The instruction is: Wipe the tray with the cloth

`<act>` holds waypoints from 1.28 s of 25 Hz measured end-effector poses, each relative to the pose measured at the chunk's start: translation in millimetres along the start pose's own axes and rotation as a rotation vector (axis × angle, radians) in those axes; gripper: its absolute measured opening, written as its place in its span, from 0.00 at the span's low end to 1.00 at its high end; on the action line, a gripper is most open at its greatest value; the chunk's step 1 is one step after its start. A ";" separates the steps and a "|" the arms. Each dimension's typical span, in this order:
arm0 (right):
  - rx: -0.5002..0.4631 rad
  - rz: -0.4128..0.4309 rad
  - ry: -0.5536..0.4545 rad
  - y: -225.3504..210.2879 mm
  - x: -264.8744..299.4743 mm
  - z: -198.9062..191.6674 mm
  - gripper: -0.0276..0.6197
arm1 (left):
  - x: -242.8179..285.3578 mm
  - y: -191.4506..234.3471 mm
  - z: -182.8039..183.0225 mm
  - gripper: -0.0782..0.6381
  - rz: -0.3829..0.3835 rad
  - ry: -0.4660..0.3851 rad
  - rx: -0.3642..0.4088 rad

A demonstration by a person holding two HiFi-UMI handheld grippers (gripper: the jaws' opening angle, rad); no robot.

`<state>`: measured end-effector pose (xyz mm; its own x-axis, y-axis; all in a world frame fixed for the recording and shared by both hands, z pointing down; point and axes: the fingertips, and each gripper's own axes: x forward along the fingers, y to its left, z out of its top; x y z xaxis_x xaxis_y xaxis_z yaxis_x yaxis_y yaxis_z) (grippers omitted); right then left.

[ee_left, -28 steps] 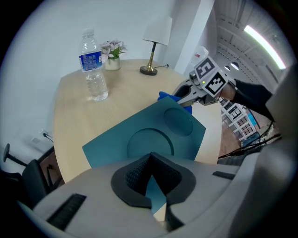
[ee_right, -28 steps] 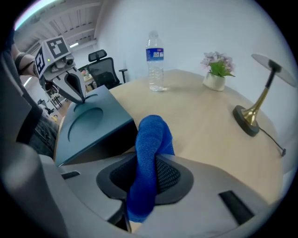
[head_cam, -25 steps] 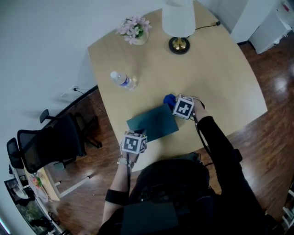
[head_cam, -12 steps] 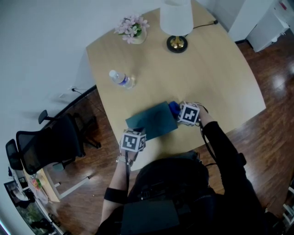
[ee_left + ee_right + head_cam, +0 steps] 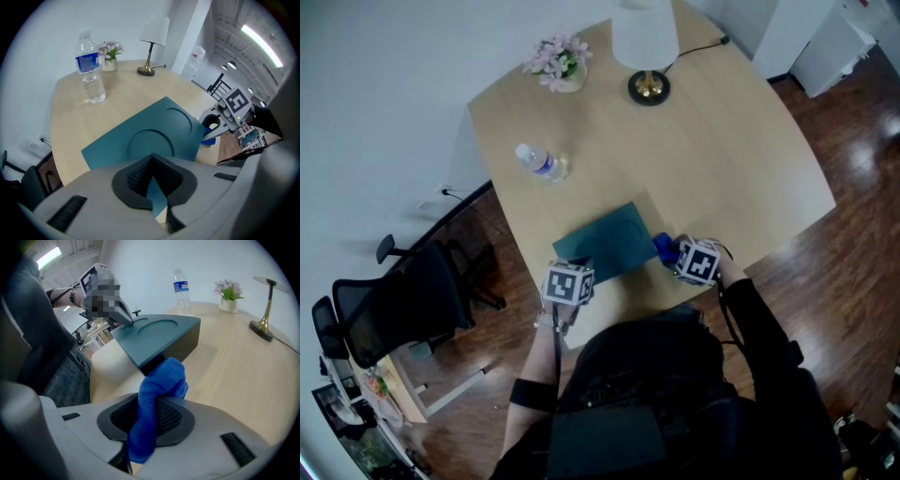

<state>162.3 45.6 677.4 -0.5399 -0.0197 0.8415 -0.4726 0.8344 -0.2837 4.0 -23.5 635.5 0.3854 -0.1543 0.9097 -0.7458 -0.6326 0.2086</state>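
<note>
- Right gripper (image 5: 146,427) pinches the blue cloth (image 5: 159,385), whose bunched end sits at the teal tray's (image 5: 605,242) right corner and seems to touch it.
- Left gripper (image 5: 152,190) is clamped on the tray's near edge, steadying it on the table (image 5: 722,159).
- Wiping looks under way at the rim. The recessed top probably remains.

The tray (image 5: 607,246) lay near the front edge of the table (image 5: 722,159), the cloth (image 5: 664,247) just beside its right edge; the bottle (image 5: 539,163) stood behind it to the left, flowers (image 5: 555,64) and lamp (image 5: 647,56) at the far edge
</note>
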 end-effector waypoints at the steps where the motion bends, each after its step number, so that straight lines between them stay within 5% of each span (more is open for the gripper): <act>1: 0.010 -0.001 -0.005 5.6 0.2 -2.4 0.20 | 0.2 0.1 -0.2 0.11 -0.001 0.000 0.004; 12: 0.119 0.022 -0.062 75.6 6.0 -15.1 0.20 | 2.7 -1.3 0.7 0.11 -0.003 -0.042 0.047; 23: 0.435 -0.331 -0.137 45.6 -27.2 -11.8 0.20 | 5.8 -4.9 -4.1 0.11 -0.069 -0.071 0.050; 27: 0.548 -0.444 -0.160 40.7 -35.8 -18.0 0.20 | -13.8 4.6 -6.7 0.11 -0.062 -0.164 0.044; 29: 0.589 -0.480 -0.134 37.8 -37.9 -23.0 0.20 | -26.1 17.2 -0.1 0.11 -0.047 -0.213 0.043; 32: 0.606 -0.492 -0.100 35.1 -27.3 -20.7 0.20 | -24.5 23.7 4.3 0.11 -0.086 -0.170 0.079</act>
<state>174.9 86.9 654.0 -0.2164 -0.3823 0.8983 -0.9556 0.2713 -0.1147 -20.8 -38.0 616.7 0.5374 -0.2186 0.8145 -0.6635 -0.7057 0.2484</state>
